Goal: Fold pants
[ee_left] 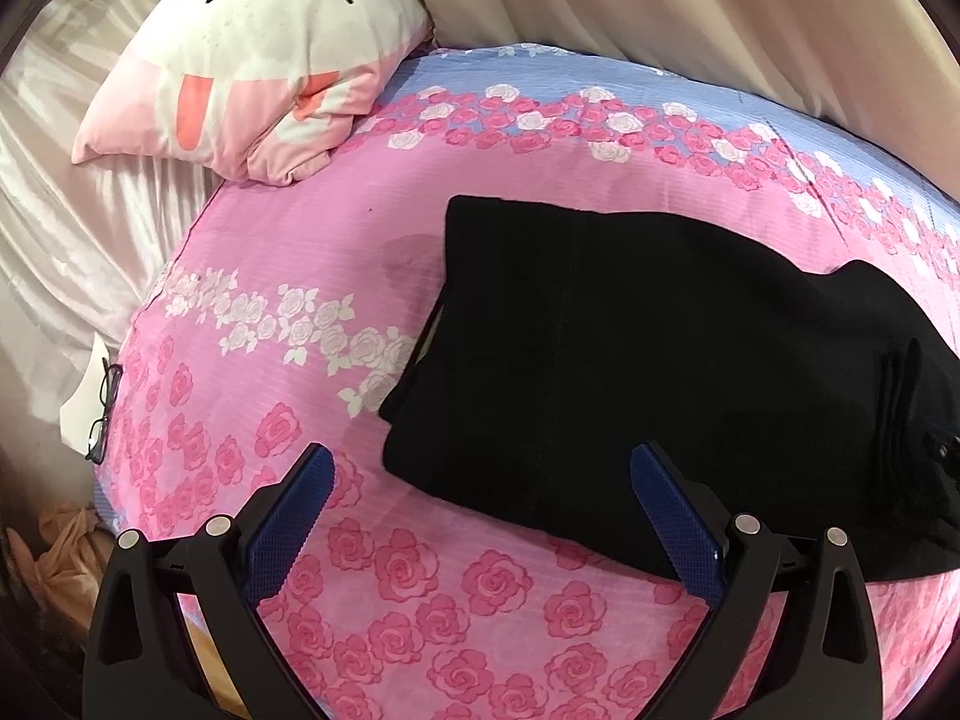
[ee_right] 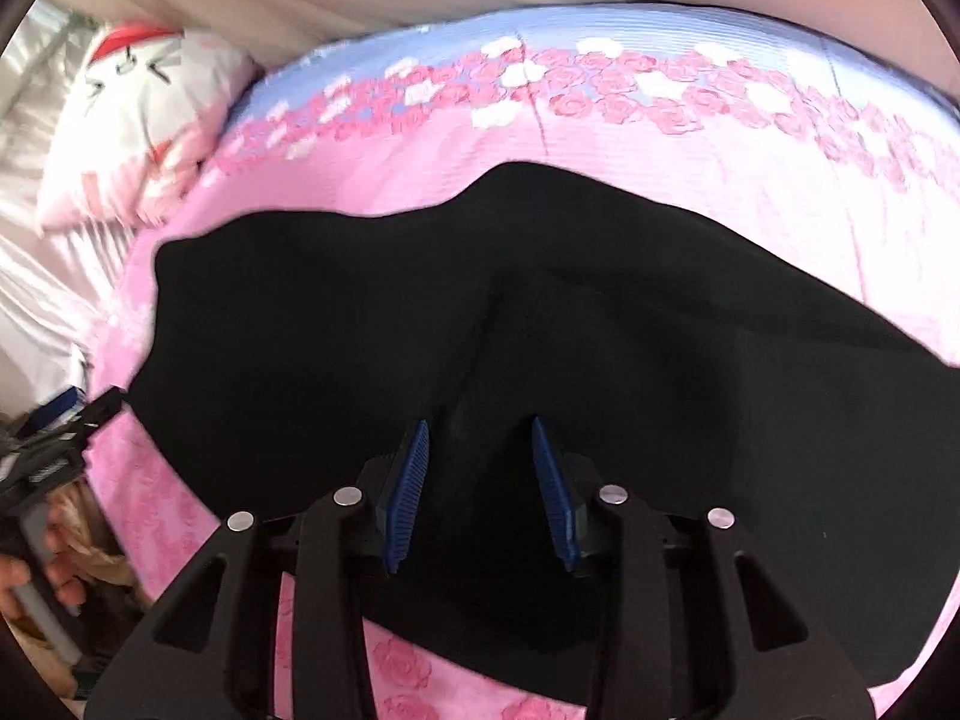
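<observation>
**Black pants lie ahead and to the right of the left hand-held gripper, directly under the right one**

Black fabric is what the coming move turns on. The pants [ee_left: 630,360] lie flat on the rose-printed bed [ee_left: 372,600], already doubled into a thick slab, with layered edges showing at the left end.

Seen from the left hand-held gripper [ee_left: 480,480], the pants sit ahead and off to the right. Its blue-padded fingers [ee_left: 288,534] are spread wide and hold nothing. The left finger hangs over bare bedspread, while the right finger overlaps the near edge of the cloth in the picture; whether it touches the cloth, I cannot tell. From here the long axis of the pants runs across the view, from the folded end ahead to the bulkier end far right. A cartoon-cat pillow [ee_left: 258,60] lies well beyond to the left, and a pair of glasses [ee_left: 105,414] rests at the left edge of the bed.

Seen from the right hand-held gripper [ee_right: 480,438], the pants [ee_right: 600,324] fill the space just ahead and to both sides. Its jaws stand part-way apart above the cloth, pinching nothing, though this view is motion-blurred.

By my judgement the right hand-held gripper is the nearer one, centred on the long axis, so it is better placed for the next fold.
</observation>
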The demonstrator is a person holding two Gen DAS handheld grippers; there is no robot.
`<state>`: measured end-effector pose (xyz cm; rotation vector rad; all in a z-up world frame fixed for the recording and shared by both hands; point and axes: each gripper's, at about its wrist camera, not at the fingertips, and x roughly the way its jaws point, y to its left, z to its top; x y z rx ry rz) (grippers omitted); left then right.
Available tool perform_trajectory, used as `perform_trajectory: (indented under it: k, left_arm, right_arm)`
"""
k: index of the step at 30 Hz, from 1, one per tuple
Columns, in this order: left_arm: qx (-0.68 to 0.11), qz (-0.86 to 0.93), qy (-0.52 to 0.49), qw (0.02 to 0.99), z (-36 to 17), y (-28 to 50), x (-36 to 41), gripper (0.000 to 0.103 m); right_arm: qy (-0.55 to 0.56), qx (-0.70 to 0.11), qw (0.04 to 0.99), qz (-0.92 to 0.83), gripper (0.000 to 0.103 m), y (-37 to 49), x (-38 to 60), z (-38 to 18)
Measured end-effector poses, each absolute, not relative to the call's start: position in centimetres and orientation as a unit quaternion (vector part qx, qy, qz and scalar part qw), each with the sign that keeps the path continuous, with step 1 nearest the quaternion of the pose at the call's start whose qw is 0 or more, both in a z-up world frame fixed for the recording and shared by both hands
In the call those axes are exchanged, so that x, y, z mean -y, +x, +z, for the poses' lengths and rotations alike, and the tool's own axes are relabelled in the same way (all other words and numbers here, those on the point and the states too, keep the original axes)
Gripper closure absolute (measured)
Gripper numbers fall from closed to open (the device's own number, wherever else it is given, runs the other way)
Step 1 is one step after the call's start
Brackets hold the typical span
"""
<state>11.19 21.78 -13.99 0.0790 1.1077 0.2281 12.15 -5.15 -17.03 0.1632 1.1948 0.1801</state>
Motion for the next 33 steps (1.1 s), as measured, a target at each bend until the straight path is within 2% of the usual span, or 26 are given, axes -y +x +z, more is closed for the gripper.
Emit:
perform_trajectory:
  k: [3,4,5,9,11,14,15,16,17,19,25,26,28,30,31,32,33]
  left_arm:
    - [-0.53,0.116,0.033,0.84,-14.3,10.8,-22.5,0.005]
    - [-0.532,0.119,0.03,0.838,-14.5,10.7,-22.8,0.005]
    - [-0.533,0.121,0.027,0.837,-14.5,10.6,-23.0,0.005]
    - [-0.536,0.138,0.016,0.833,-15.0,10.3,-24.6,0.005]
    - [-0.539,0.146,0.01,0.829,-15.4,10.2,-25.2,0.005]
    - [-0.548,0.158,-0.001,0.822,-15.9,10.1,-26.6,0.005]
    - [-0.546,0.162,-0.005,0.822,-15.9,10.1,-27.0,0.005]
    - [-0.544,0.168,-0.01,0.822,-15.9,9.9,-27.6,0.005]
    - [-0.544,0.174,-0.016,0.821,-16.0,9.8,-28.3,0.005]
    - [-0.546,0.184,-0.028,0.817,-16.2,9.6,-29.4,0.005]
    - [-0.542,0.19,-0.048,0.817,-16.2,9.0,-31.1,0.005]
    - [-0.542,0.189,-0.047,0.818,-16.2,9.0,-31.1,0.005]
    - [-0.541,0.181,-0.047,0.82,-16.1,9.0,-31.0,0.005]
    - [-0.542,0.174,-0.045,0.821,-16.2,9.1,-30.7,0.005]
    - [-0.542,0.173,-0.043,0.821,-16.2,9.2,-30.6,0.005]
    - [-0.542,0.17,-0.043,0.822,-16.2,9.3,-30.5,0.005]
    - [-0.541,0.167,-0.043,0.823,-16.2,9.4,-30.4,0.005]
  right_arm:
    - [0.021,-0.563,0.822,0.081,0.071,12.4,3.7,-17.4]
    - [0.018,-0.566,0.82,0.083,0.077,12.4,3.7,-17.4]
    - [0.022,-0.567,0.819,0.087,0.089,12.5,3.6,-17.0]
    - [0.012,-0.55,0.827,0.112,0.089,12.4,2.3,-15.7]
    - [-0.003,-0.561,0.82,0.114,0.083,12.6,2.2,-17.4]
    - [0.031,-0.563,0.819,0.104,0.07,12.6,2.3,-15.4]
    - [0.036,-0.552,0.825,0.113,0.069,12.5,2.1,-14.4]
    - [0.03,-0.532,0.836,0.129,0.06,12.1,1.5,-12.9]
    - [0.014,-0.52,0.844,0.129,0.045,11.8,1.0,-12.2]
    - [-0.036,-0.516,0.847,0.124,0.023,11.6,-0.1,-12.1]
    - [-0.102,-0.563,0.817,0.065,0.023,11.5,-0.4,-16.7]
    - [-0.113,-0.566,0.814,0.06,0.031,11.3,-0.3,-17.6]
    - [-0.109,-0.56,0.819,0.064,0.035,10.7,0.2,-18.6]
    - [-0.098,-0.563,0.818,0.063,0.056,10.9,0.4,-18.1]
    - [-0.084,-0.563,0.82,0.064,0.081,11.2,0.6,-17.5]
    - [-0.067,-0.562,0.822,0.07,0.086,11.6,0.5,-16.5]
    - [-0.064,-0.557,0.825,0.075,0.086,11.9,0.2,-15.7]
